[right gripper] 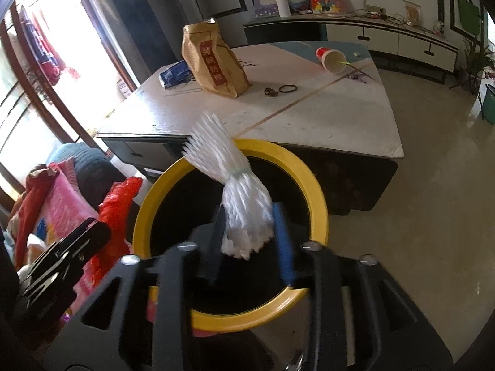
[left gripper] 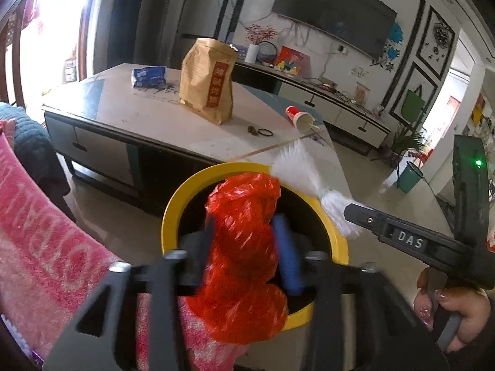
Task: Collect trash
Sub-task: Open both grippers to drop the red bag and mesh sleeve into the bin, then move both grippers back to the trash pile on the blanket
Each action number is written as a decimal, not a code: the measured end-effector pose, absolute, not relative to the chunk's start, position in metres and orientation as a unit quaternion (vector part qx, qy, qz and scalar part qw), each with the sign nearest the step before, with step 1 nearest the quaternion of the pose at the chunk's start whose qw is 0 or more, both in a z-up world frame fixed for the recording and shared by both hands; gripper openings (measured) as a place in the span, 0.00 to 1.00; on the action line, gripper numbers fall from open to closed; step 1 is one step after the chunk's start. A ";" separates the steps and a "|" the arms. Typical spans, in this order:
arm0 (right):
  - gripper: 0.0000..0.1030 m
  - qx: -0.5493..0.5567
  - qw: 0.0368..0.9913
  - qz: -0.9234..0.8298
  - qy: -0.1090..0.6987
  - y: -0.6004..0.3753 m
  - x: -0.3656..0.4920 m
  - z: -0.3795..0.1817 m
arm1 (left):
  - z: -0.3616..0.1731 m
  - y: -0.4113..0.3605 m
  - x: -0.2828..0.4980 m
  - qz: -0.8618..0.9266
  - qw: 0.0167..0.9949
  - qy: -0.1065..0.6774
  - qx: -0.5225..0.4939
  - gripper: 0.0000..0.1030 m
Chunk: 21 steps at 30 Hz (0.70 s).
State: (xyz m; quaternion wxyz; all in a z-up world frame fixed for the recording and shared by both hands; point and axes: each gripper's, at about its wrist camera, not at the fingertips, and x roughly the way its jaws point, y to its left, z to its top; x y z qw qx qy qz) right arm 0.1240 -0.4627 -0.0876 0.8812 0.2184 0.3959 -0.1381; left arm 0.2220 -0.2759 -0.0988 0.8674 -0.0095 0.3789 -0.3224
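Observation:
A bin with a yellow rim (left gripper: pixel 176 198) (right gripper: pixel 312 182) stands on the floor in front of the coffee table. My left gripper (left gripper: pixel 247 232) is shut on a crumpled red plastic bag (left gripper: pixel 244 247) and holds it over the bin's mouth; the bag also shows in the right wrist view (right gripper: pixel 116 204). My right gripper (right gripper: pixel 249 228) is shut on a tied white bundle of plastic (right gripper: pixel 229 185) above the bin; the bundle also shows in the left wrist view (left gripper: pixel 309 179). A tipped red paper cup (left gripper: pixel 298 117) (right gripper: pixel 331 57) lies on the table.
On the coffee table (left gripper: pixel 148 114) (right gripper: pixel 324 114) stand a brown paper bag (left gripper: pixel 207 80) (right gripper: pixel 213 61), a blue packet (left gripper: pixel 148 75) (right gripper: pixel 174 74) and a black ring (right gripper: pixel 287 88). A pink blanket (left gripper: pixel 40 232) lies at left. A TV cabinet (right gripper: pixel 386 34) runs behind.

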 end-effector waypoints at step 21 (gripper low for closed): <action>0.60 0.121 0.930 -0.090 0.335 -0.398 0.114 -0.044 | -0.046 -0.203 0.184 -0.270 0.908 0.314 -0.061 0.93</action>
